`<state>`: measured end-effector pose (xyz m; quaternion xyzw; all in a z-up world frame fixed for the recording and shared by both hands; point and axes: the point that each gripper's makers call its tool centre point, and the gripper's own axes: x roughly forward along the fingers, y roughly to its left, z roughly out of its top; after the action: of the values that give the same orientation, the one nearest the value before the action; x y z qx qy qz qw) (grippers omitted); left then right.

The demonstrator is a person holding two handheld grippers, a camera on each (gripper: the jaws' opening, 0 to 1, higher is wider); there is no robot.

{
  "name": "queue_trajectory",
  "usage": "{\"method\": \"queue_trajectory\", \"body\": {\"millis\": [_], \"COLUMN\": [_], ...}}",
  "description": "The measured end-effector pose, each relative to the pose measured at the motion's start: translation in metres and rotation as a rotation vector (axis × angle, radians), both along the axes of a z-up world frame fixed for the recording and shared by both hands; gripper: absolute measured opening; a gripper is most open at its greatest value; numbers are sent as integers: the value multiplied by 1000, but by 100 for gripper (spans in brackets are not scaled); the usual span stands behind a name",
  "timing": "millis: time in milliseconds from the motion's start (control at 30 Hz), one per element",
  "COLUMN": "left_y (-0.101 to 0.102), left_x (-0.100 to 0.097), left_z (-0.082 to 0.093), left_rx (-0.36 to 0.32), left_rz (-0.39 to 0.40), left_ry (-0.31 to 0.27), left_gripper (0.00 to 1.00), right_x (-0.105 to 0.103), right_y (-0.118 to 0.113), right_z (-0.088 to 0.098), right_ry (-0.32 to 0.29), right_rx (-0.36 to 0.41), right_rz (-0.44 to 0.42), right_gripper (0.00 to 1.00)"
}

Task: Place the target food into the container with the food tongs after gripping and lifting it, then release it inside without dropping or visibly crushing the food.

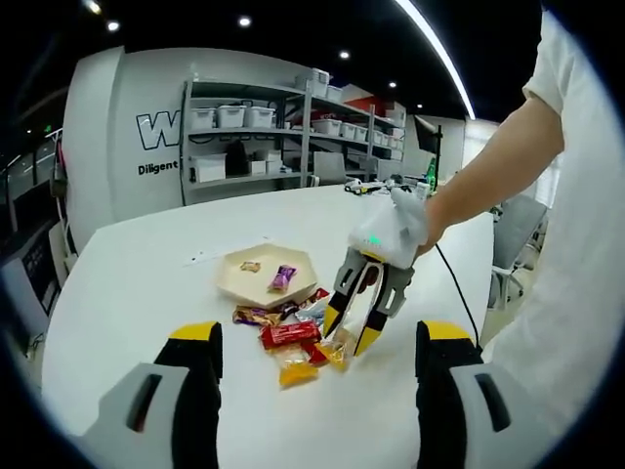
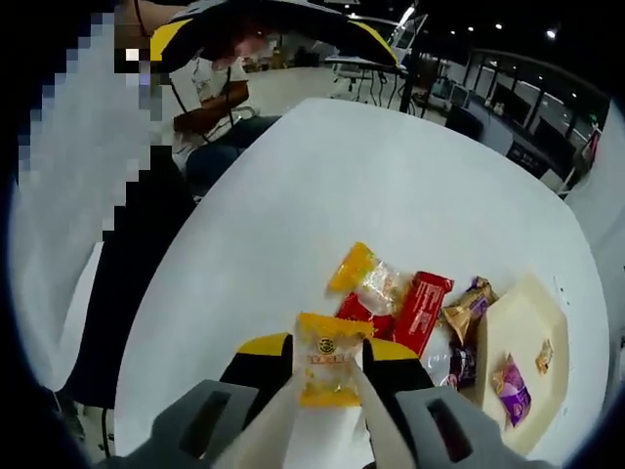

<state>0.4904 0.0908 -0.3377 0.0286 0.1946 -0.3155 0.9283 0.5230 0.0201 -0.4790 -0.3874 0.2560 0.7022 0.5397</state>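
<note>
Right gripper (image 2: 329, 391) is closed on a yellow snack packet (image 2: 329, 371), held above the white worktop (image 2: 322, 186) beside the candy pile (image 1: 293, 337). The cream hexagonal tray (image 1: 266, 277) just behind the pile holds two pieces. Left gripper (image 1: 317, 376) hovers open, well apart from the pile.

Left gripper view looks level across the table (image 1: 146, 283) from nearby; right gripper view looks steeply down, close. Both show the tray (image 1: 234, 283) (image 2: 513, 327).
</note>
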Motion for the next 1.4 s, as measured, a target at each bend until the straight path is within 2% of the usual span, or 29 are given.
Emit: {"method": "queue_trajectory", "body": {"millis": [433, 833, 1300, 1400], "left_y": [2, -7, -24, -24], "left_x": [2, 5, 12, 12], "left_z": [-2, 1, 8, 2], "left_rx": [-3, -5, -14, -16], "left_rz": [1, -23, -62, -50], "left_ry": [0, -5, -14, 33], "left_gripper": [78, 77, 81, 83], "right_x": [1, 7, 51, 64], "right_y": [1, -10, -25, -28], "right_z": [2, 12, 54, 65], "right_ry": [12, 4, -55, -67], "right_rx": [8, 15, 39, 40], "right_rz": [-15, -46, -121, -139], "right_gripper": [19, 18, 18, 19]}}
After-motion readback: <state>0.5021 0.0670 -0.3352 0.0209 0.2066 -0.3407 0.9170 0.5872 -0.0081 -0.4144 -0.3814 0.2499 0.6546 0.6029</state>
